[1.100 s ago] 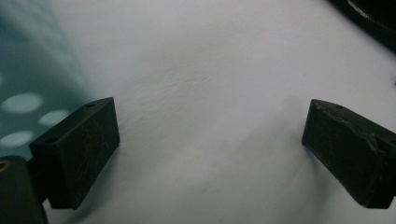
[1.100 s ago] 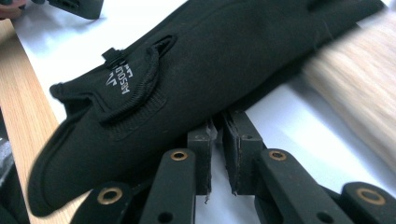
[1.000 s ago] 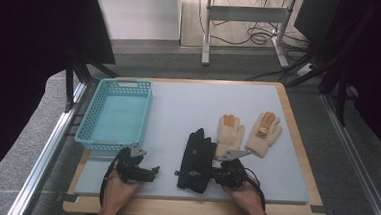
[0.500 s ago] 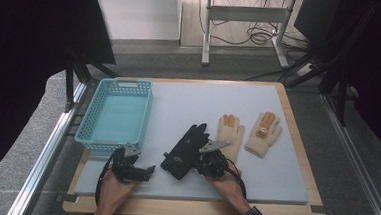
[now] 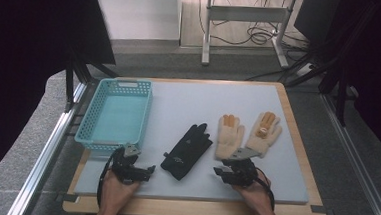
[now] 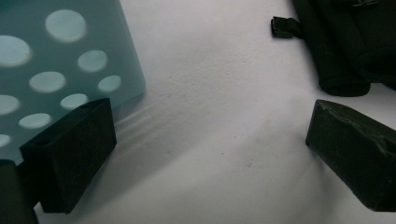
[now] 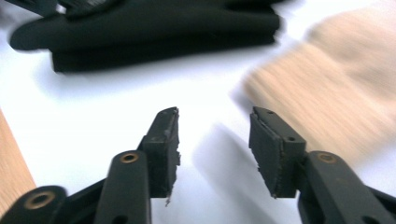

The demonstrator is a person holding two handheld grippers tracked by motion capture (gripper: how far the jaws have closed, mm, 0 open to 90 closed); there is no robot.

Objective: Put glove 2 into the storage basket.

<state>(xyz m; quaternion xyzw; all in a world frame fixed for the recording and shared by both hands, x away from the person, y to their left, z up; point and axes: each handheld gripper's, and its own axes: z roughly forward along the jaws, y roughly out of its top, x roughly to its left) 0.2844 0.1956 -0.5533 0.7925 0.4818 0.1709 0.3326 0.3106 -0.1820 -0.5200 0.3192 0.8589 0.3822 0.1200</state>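
Note:
A black glove lies flat on the light mat, fingers toward the far right. Two beige gloves lie right of it, one beside the other. My left gripper rests open just left of the black glove's cuff. Its own view has wide jaws over bare mat, with the glove beyond them. My right gripper sits right of the black glove, below the beige gloves. Its jaws have just been opening and hold nothing. The black glove and a beige glove lie ahead of them.
A light blue perforated basket stands empty at the mat's left side, and its wall is close to my left jaw. The mat lies on a wooden board. Metal rails run along both table sides.
The right gripper carried the black glove left and turned it, then let go and drew back to the right. The glove now lies slanted on the mat. The left gripper stayed put.

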